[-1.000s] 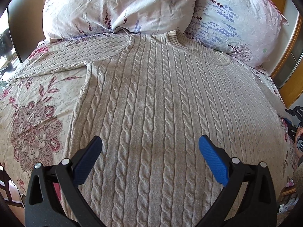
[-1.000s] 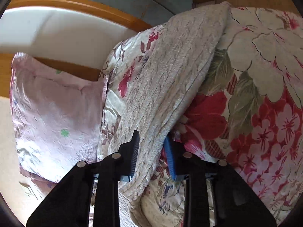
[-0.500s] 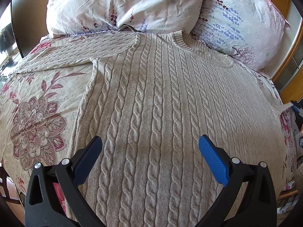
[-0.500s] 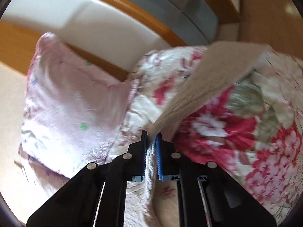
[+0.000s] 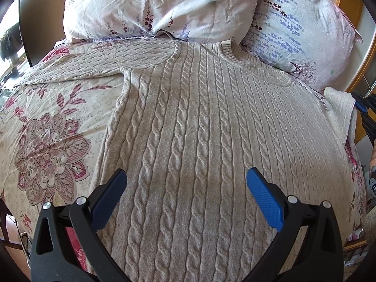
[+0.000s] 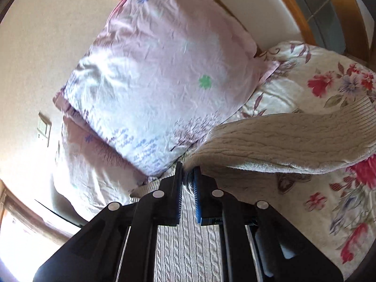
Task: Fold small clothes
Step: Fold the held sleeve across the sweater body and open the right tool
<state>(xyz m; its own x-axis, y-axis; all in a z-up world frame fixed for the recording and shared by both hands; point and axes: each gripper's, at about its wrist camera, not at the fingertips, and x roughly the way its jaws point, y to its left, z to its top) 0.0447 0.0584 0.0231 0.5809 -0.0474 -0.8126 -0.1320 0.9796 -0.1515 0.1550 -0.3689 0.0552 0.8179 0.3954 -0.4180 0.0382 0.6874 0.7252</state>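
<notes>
Two right gripper (image 6: 187, 176) fingers pinching sweater sleeve (image 6: 282, 141), left gripper (image 5: 186, 181) fingers spread wide

Bed covered by a cream floral quilt (image 5: 54, 122), large pink-maroon blossoms printed on it; brighter red flowers at the far side (image 6: 329, 82). Two crumpled pale pink pillows (image 5: 159, 7) (image 5: 303, 37) with lavender sprig print, propped side by side at the head. Curved wooden headboard rim (image 6: 300, 16) with a white padded panel (image 6: 265, 7) inside it. Plain cream wall (image 6: 47, 47), a switch plate (image 6: 43, 129) mounted on it. Strong daylight from a window (image 5: 9, 47) at the left edge. Wooden floor (image 5: 14, 230) beside the bed.
</notes>
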